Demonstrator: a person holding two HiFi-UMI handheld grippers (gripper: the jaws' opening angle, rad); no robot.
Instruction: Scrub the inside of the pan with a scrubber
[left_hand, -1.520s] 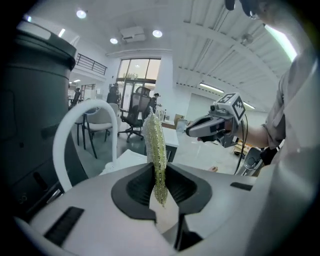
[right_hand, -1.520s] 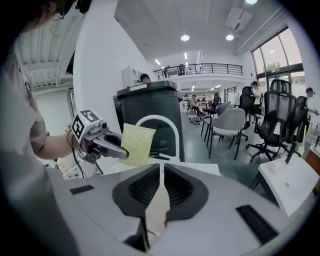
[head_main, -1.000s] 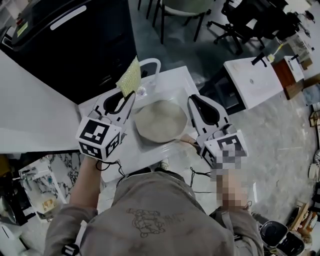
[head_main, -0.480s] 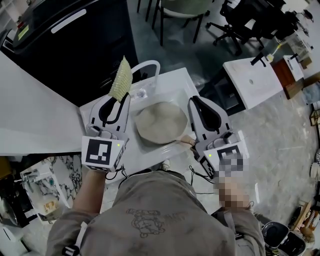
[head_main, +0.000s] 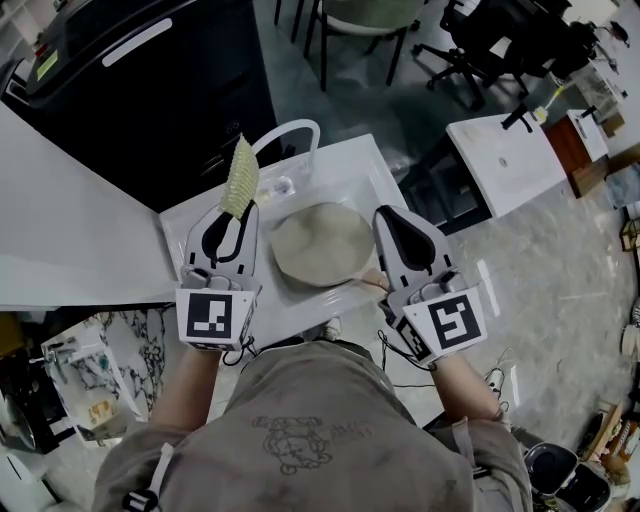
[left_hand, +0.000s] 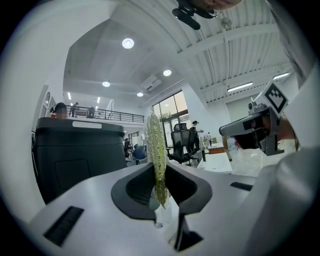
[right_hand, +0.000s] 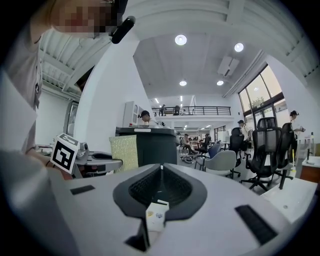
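The scrubber (head_main: 241, 172), a thin yellow-green pad, is clamped on edge between the jaws of the left gripper (head_main: 238, 212) and is held upright in the air, to the left of the pan (head_main: 322, 243) and apart from it. The pan is set on the white table (head_main: 345, 165), with its brown handle (head_main: 372, 281) pointed toward the person and lying near the right gripper (head_main: 385, 215), whose jaws are pressed together with nothing between them. The scrubbing itself is judged not yet begun: the pad must first be carried over the rim and lowered. For a good result, the left gripper should be tipped downward so that the broad face of the pad, not its thin edge, is laid flat on the pan's floor. A pad pinched only at its lower end is likely to fold, so light, even pressure is advised. Since the pan is not steadied, it is likely to slide or spin under the strokes; the handle could be gripped or pinned by the right gripper beforehand. Overlapping circular strokes, carried out to the wall, are to be preferred.
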